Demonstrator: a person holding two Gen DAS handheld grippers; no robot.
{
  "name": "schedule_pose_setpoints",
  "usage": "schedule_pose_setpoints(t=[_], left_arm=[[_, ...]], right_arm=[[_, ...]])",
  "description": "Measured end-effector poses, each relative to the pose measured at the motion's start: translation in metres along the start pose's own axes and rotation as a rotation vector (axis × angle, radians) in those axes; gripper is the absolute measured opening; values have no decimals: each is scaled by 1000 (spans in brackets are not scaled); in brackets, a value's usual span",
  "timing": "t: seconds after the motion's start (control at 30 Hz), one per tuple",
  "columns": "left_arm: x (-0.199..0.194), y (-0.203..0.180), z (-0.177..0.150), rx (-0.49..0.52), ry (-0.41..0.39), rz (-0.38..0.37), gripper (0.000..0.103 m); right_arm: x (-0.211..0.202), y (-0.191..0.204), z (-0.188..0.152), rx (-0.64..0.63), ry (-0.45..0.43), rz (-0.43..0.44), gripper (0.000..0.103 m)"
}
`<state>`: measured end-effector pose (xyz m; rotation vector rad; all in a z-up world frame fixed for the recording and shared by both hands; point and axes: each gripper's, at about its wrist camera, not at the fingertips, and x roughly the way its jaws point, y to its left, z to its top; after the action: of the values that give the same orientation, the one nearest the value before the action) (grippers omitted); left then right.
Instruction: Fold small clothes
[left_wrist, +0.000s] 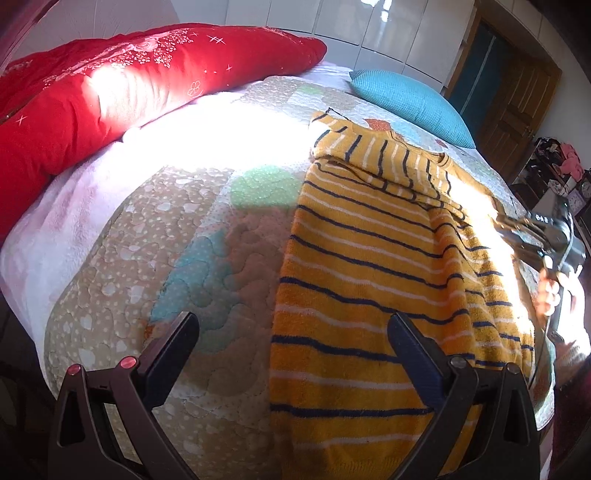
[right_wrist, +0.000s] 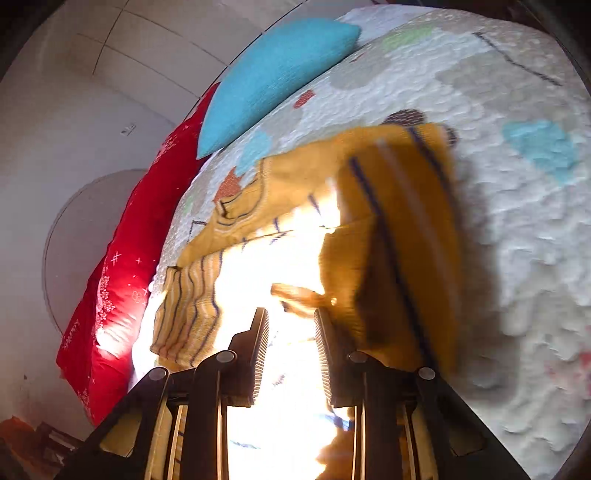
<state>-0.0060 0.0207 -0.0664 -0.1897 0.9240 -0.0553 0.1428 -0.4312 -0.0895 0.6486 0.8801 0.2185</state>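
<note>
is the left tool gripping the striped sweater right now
No, the left tool is wide open above the yellow striped sweater and the quilt, with nothing between its fingers.

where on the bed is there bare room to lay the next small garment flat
The widest free patch is the quilt between the red pillow and the left edge of the striped yellow sweater, under the open left gripper. A sunlit strip runs toward the blue pillow. The sweater's side is crowded, with the right gripper there.
</note>
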Motion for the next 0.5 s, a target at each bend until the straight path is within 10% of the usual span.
schedule_pose_setpoints(t=[0.17,0.5], left_arm=[[-7,22,5,-51,-17,22,102],[13,41,-8,-163,66,-207,102]], right_arm=[[-84,-25,-37,-48,-67,-184,47],[-112,-38,-169,-11,58,96,47]])
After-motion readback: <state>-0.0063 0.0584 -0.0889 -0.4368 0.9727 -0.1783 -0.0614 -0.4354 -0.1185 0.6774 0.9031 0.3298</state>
